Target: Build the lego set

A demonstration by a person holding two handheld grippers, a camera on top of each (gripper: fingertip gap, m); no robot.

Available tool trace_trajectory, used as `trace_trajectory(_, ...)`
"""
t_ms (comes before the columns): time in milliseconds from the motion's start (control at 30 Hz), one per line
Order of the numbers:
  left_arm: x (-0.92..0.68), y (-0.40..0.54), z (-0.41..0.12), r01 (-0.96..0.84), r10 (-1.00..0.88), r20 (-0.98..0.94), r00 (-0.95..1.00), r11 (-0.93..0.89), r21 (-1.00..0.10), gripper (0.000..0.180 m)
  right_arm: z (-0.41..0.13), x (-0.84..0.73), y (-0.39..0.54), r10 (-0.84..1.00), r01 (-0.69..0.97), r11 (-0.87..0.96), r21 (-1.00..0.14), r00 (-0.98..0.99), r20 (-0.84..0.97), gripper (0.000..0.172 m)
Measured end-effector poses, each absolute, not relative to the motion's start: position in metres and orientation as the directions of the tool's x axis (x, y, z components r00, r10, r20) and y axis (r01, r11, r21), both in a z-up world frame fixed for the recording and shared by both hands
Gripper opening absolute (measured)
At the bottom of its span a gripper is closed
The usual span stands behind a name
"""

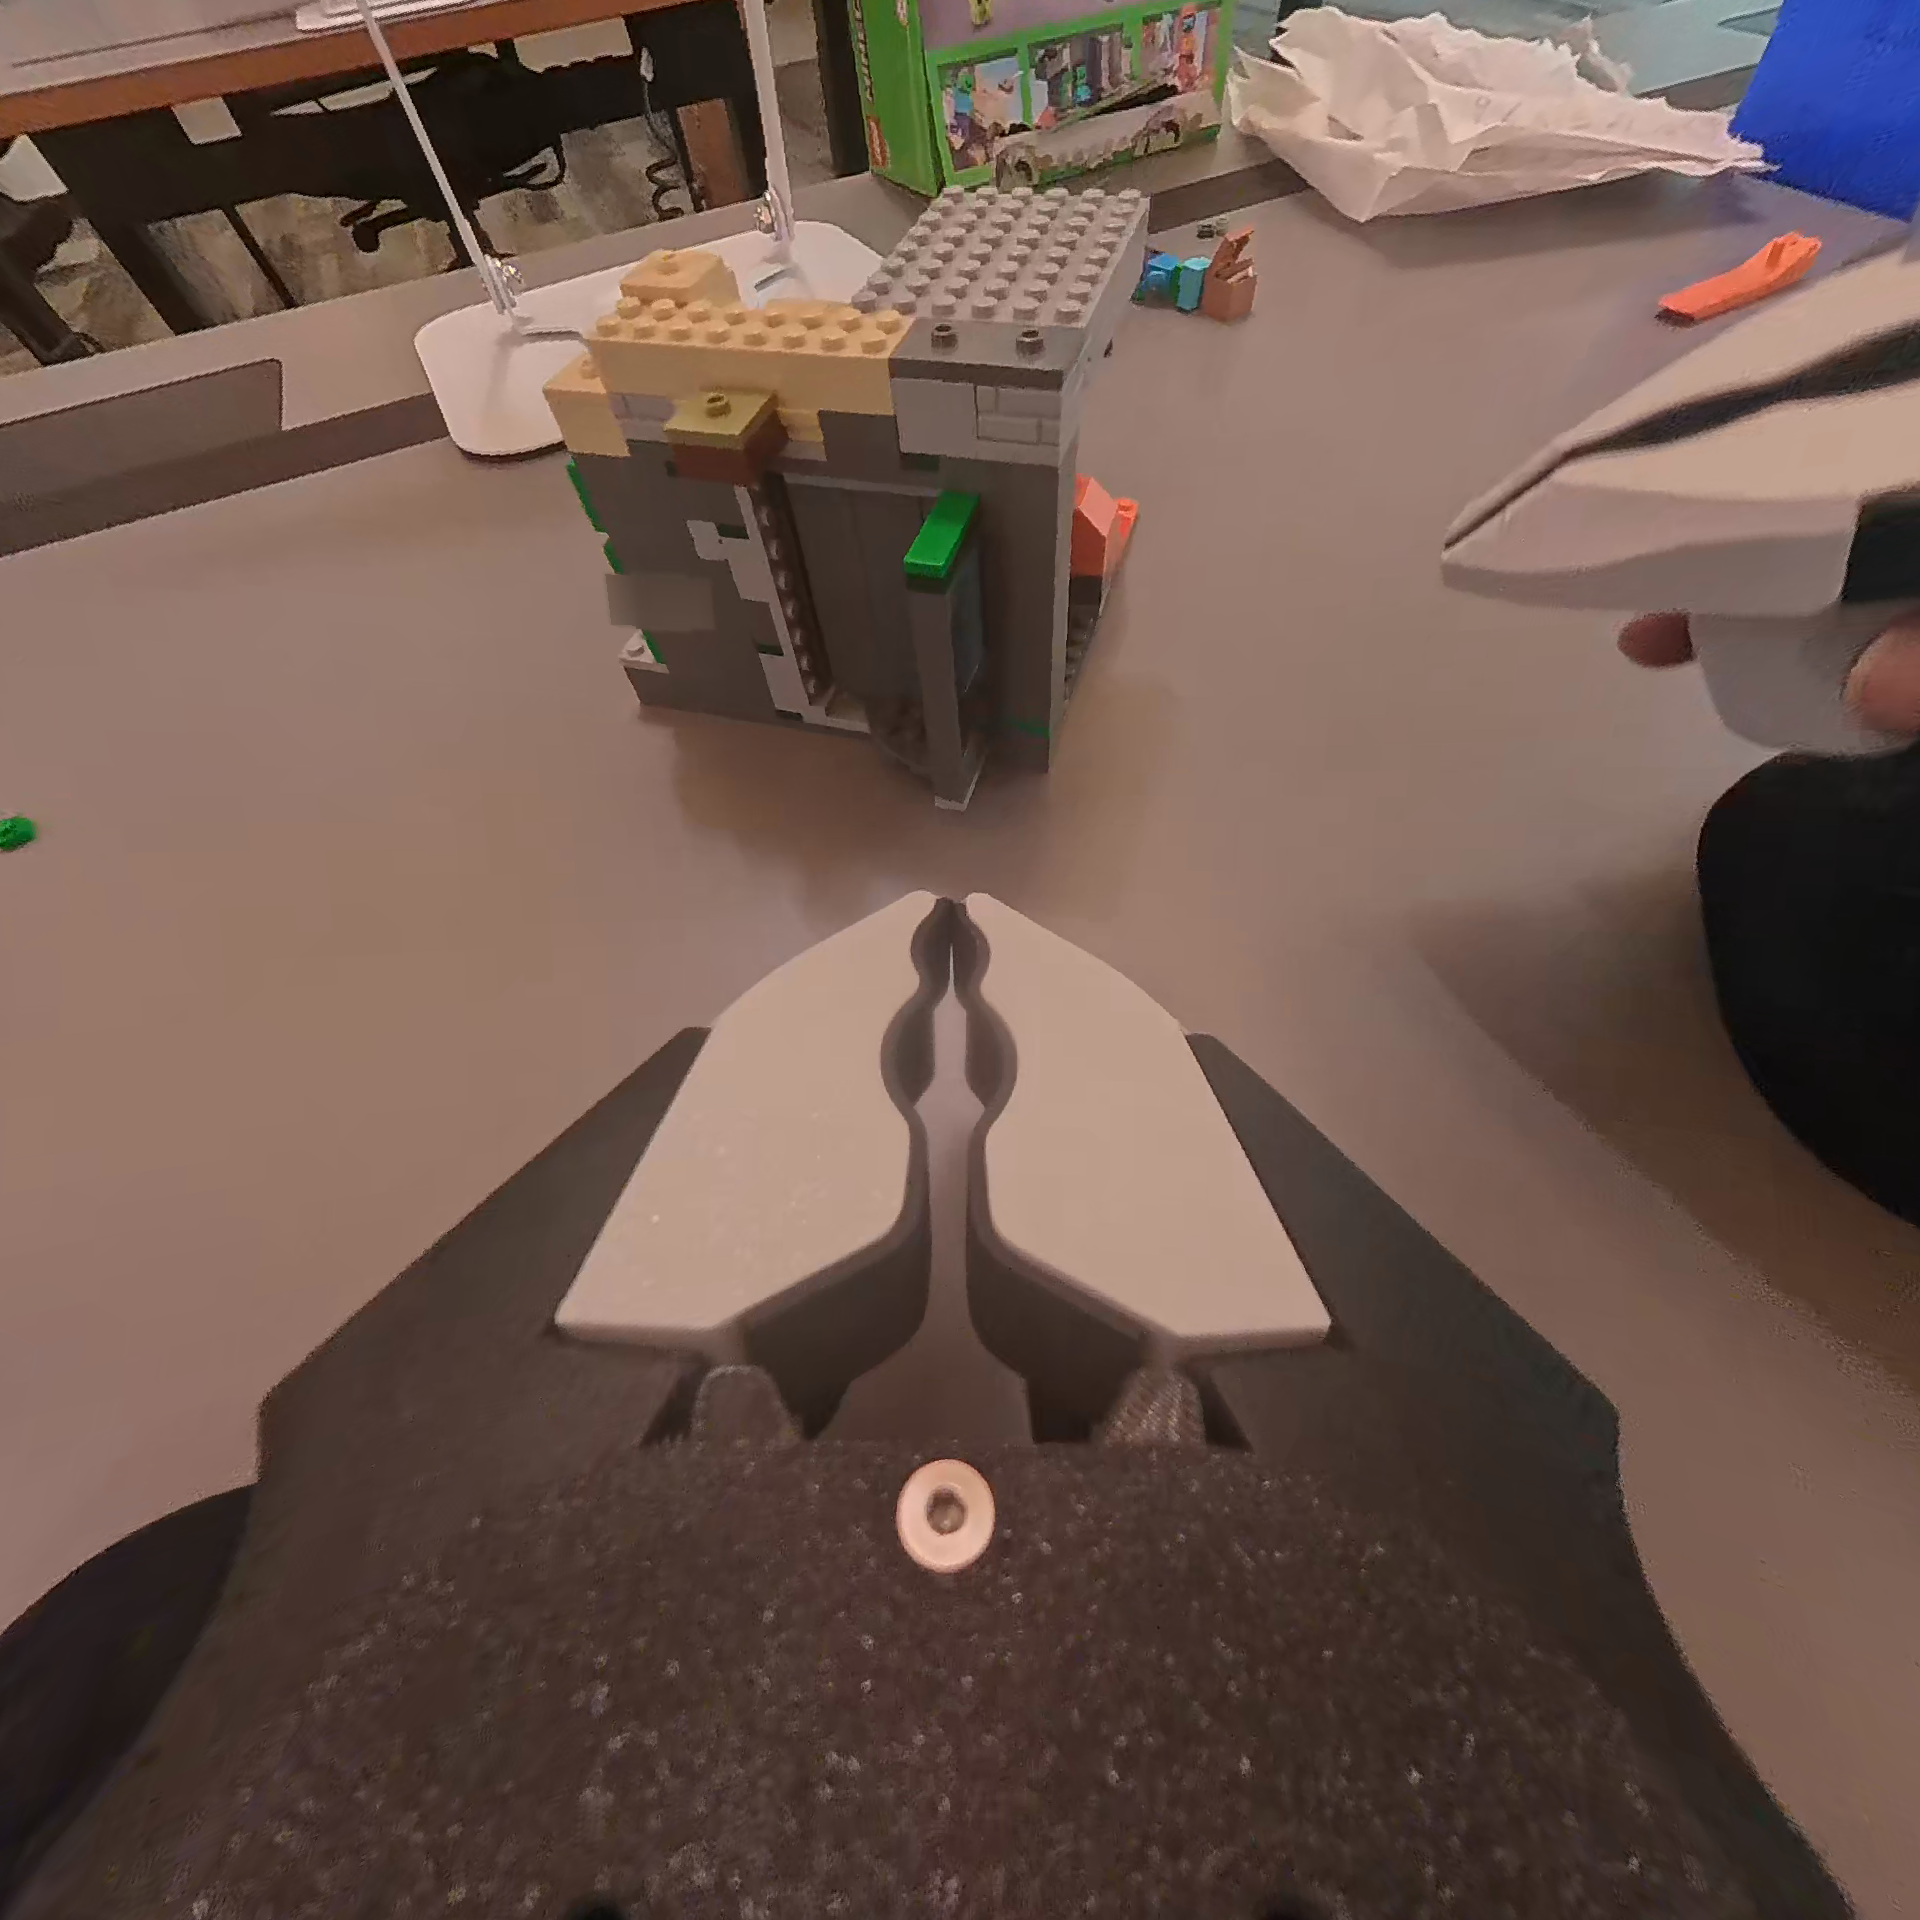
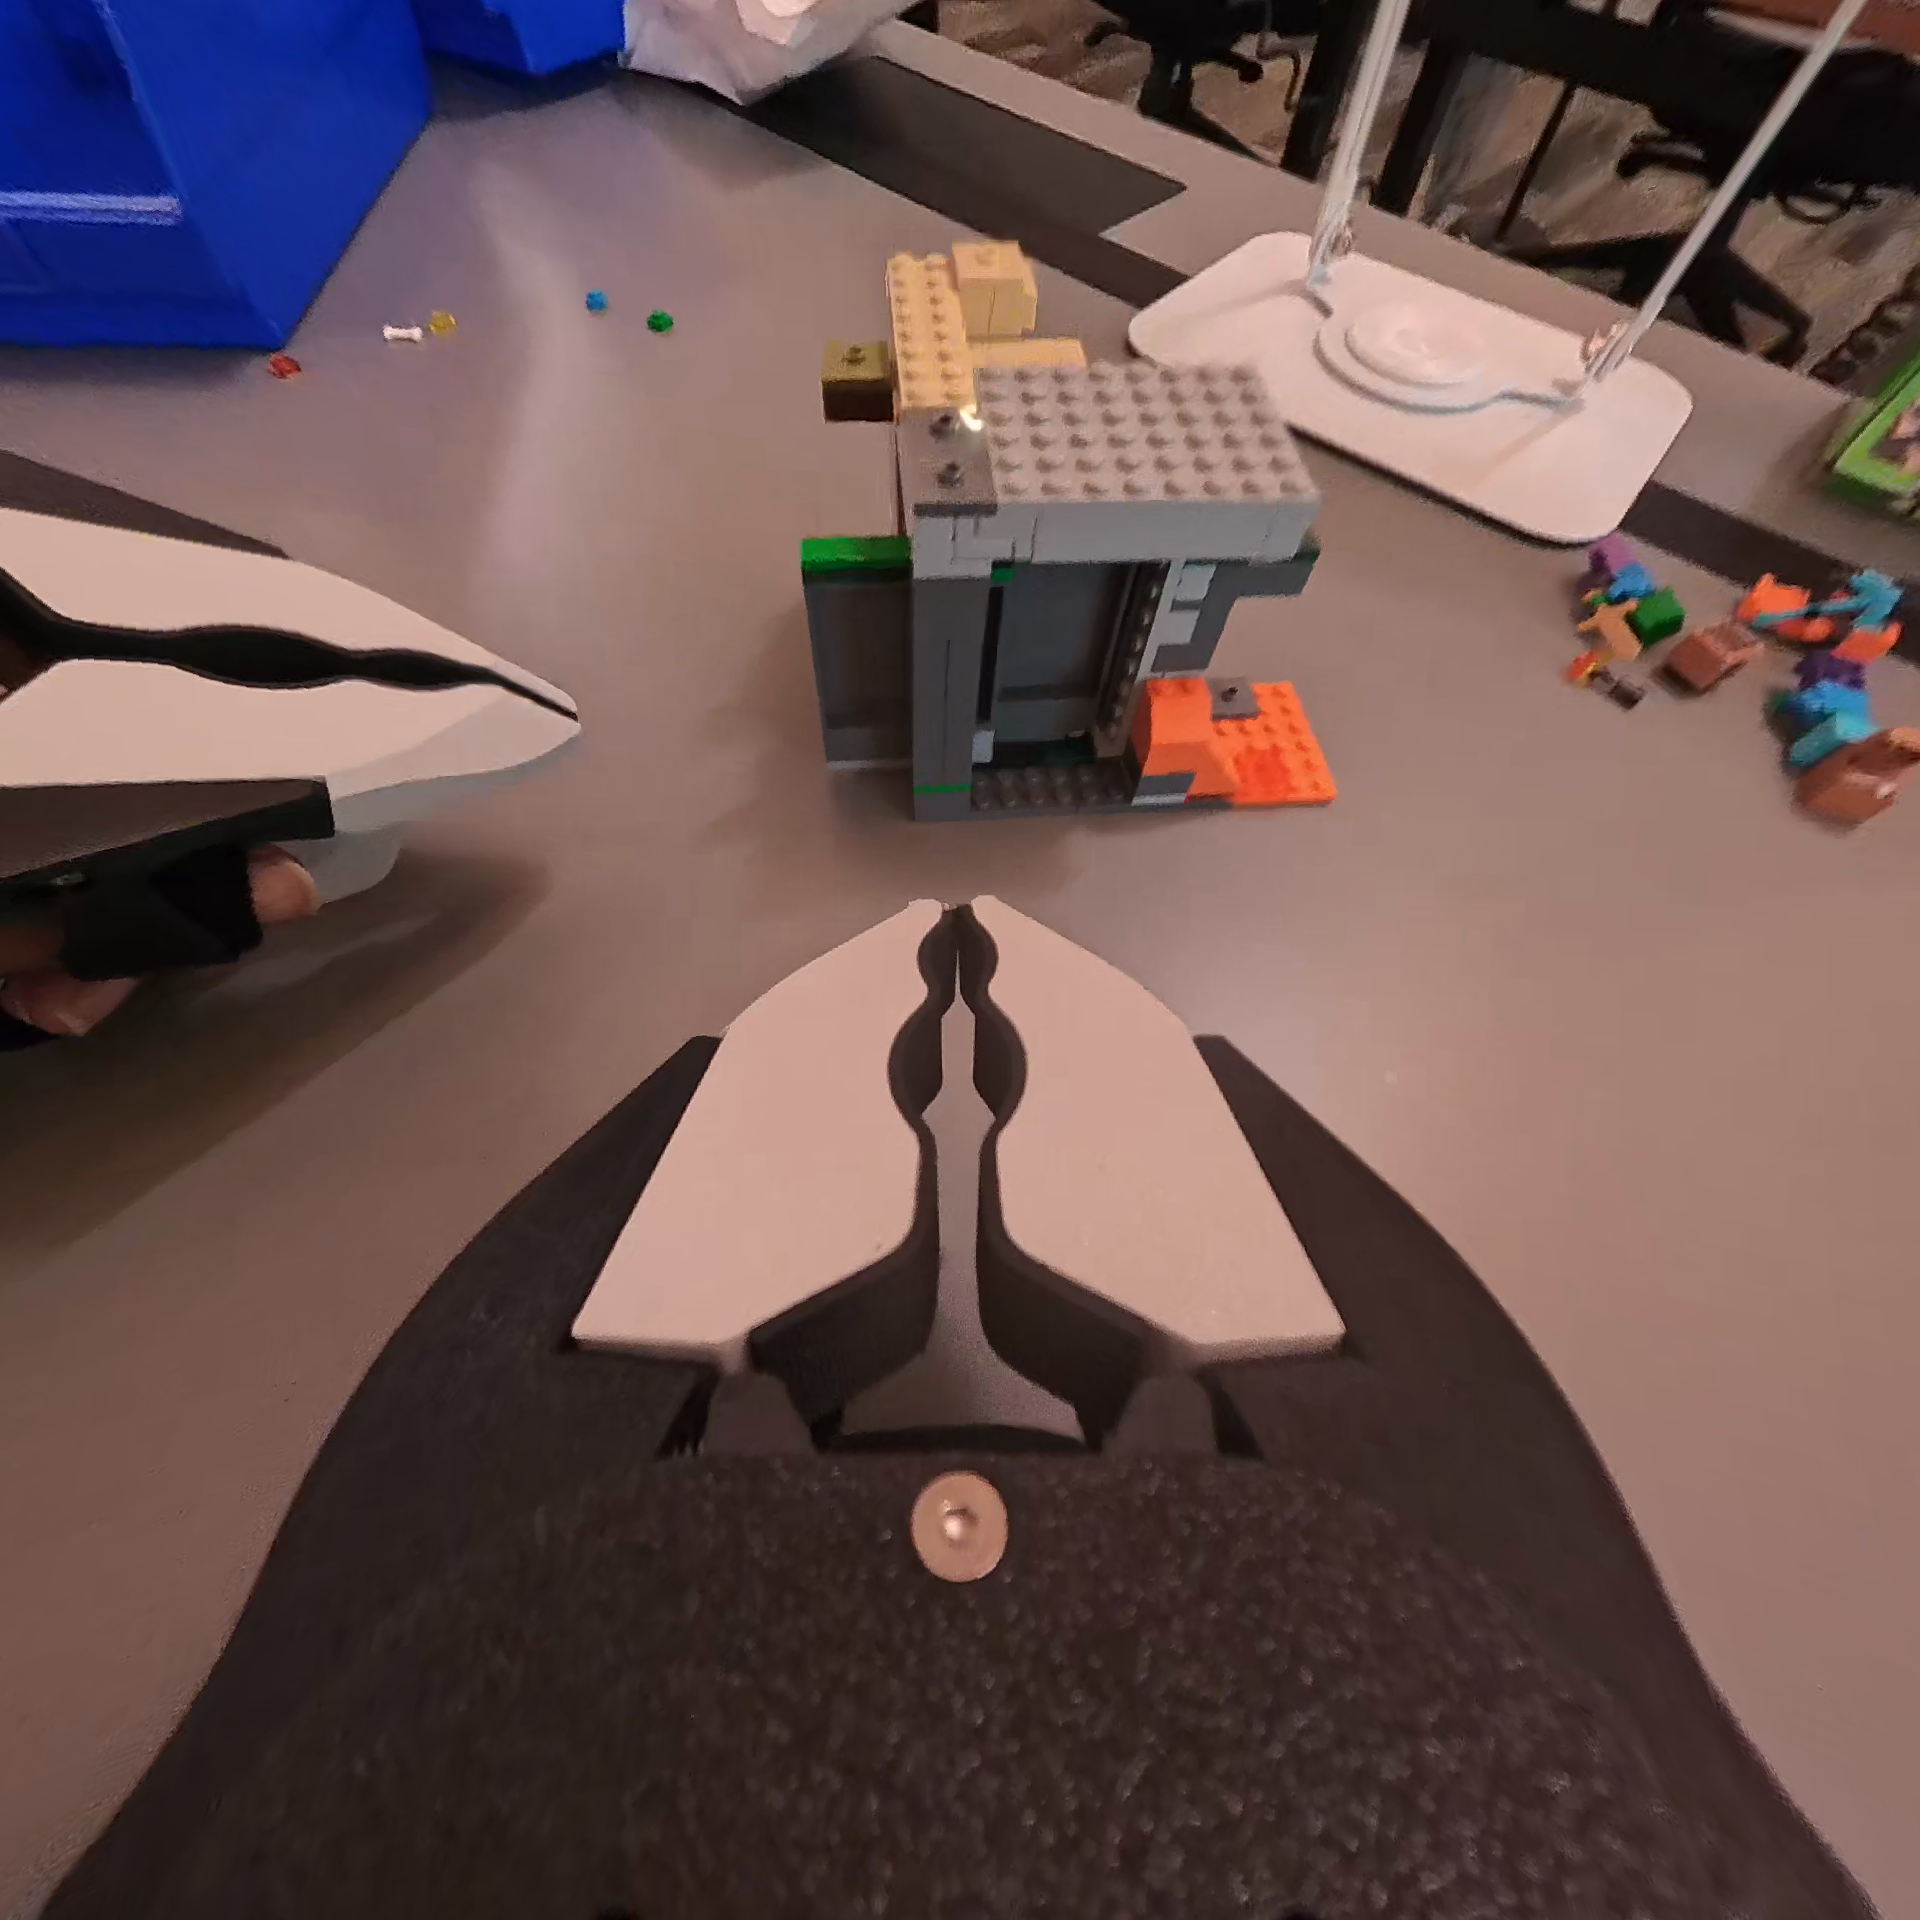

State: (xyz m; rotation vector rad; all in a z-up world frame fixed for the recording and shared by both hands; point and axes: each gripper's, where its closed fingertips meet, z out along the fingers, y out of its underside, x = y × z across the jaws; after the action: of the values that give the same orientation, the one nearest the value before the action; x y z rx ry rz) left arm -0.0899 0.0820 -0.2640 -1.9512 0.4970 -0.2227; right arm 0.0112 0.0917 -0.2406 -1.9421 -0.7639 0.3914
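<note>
Grey fingertips meet on nothing on both of your hand-held grippers, left [image 1: 951,906] and right [image 2: 958,909], each hovering over the grey worktop [image 2: 1455,1039]. One brick building [image 2: 1070,592] stands ahead, between them and apart from both. Beyond lie one white stand [image 2: 1434,416], one green box [image 1: 1039,94] cut off by the frame, and scattered small bricks [image 2: 1745,644], too jumbled to count.

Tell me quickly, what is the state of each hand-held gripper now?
Left hand-held gripper: closed, holding nothing.
Right hand-held gripper: closed, holding nothing.
</note>
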Motion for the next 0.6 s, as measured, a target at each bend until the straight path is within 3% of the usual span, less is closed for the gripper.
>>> trace_trajectory(600, -0.061, 0.098, -0.267, -0.300, -0.380, -0.150, 0.913, -0.376, -0.877, 0.000, -0.253, 0.042, 0.138, 0.819, 0.394, -0.281, -0.875, 0.574, -0.005, 0.000)
